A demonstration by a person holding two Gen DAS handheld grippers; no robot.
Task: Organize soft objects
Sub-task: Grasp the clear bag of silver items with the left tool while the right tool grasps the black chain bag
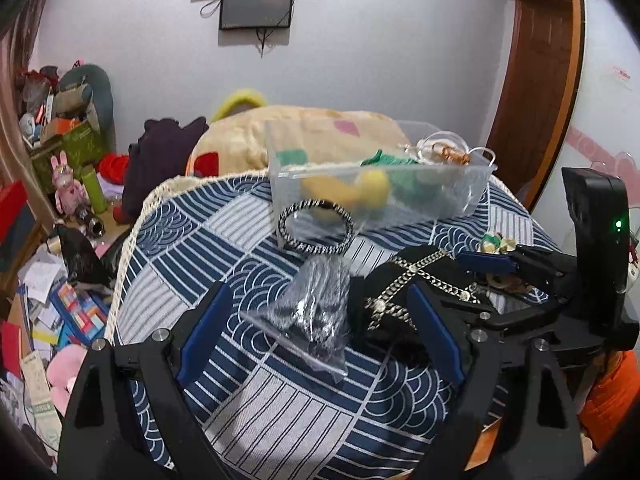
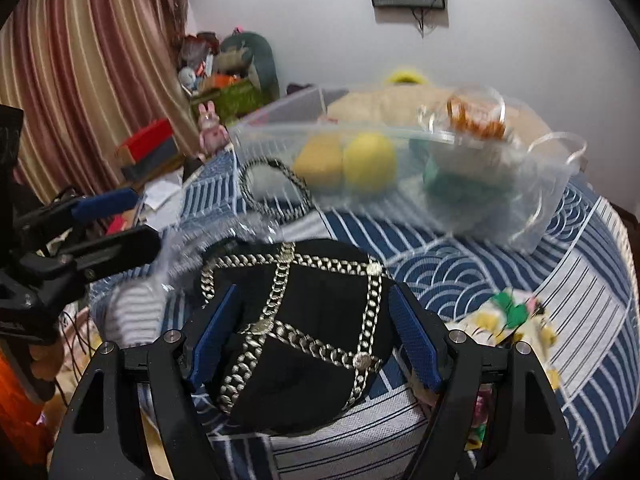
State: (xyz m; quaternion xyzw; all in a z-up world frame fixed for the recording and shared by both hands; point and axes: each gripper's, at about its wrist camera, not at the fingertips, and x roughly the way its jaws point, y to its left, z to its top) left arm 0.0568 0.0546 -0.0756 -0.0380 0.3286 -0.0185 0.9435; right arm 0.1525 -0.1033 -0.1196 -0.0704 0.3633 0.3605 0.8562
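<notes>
Right tool (image 2: 314, 334) spread wide, blue pads either side of the black fabric pouch with silver chain trim (image 2: 296, 320), not clamped. Pouch lies on the blue-and-white wave-pattern bed cover (image 2: 500, 248). Left tool (image 1: 320, 326) also apart, over a clear zip bag with dark items (image 1: 316, 312), just beside the pouch. Clear plastic bin (image 1: 376, 184) behind holds yellow and green soft items. Black-and-white braided ring (image 1: 316, 228) leans at bin front.
</notes>
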